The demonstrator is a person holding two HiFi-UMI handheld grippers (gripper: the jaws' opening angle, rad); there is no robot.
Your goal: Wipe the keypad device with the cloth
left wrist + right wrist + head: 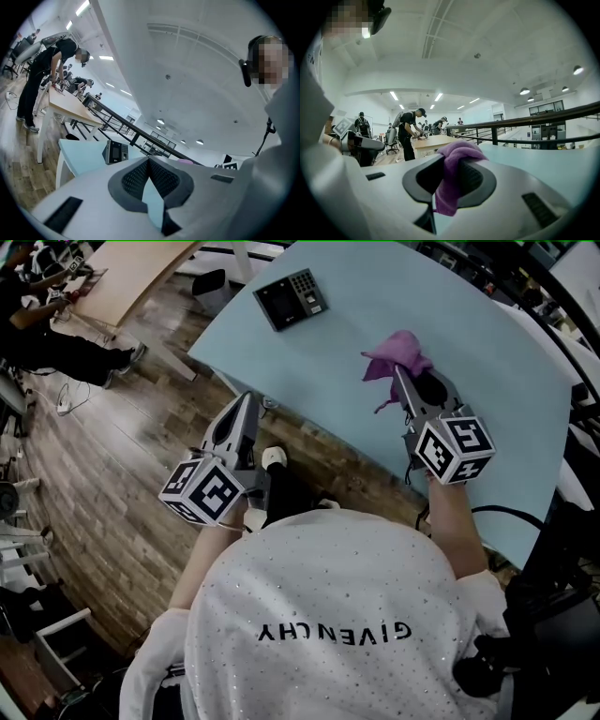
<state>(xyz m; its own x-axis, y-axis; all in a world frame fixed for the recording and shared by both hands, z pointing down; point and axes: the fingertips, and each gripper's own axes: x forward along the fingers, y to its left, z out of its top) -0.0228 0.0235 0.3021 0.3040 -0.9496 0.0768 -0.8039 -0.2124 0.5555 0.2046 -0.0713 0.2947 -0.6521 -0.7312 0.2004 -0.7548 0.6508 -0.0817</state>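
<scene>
**Right gripper (pixel 403 376) clamped on the purple cloth (pixel 398 354); keypad device (pixel 292 298) untouched**
Your right gripper holds the cloth between its jaws above the light-blue desk (pixel 497 390); the cloth bunches over the jaw tips; your left gripper (pixel 249 404) has its jaws together, empty, just beside the desk's edge over the wooden floor (pixel 103 484); the keypad device lies at the desk's far end, well apart from both.

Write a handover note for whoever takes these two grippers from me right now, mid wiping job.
Left tongs: shut, empty, held off the near edge of the pale blue table.
Right tongs: shut on the purple fabric cloth, over the table.
Black rectangular keypad device: at the table's far end, apart from the cloth.
Done: cloth gripped.
Left to do: carry it to the device and wipe.
</scene>
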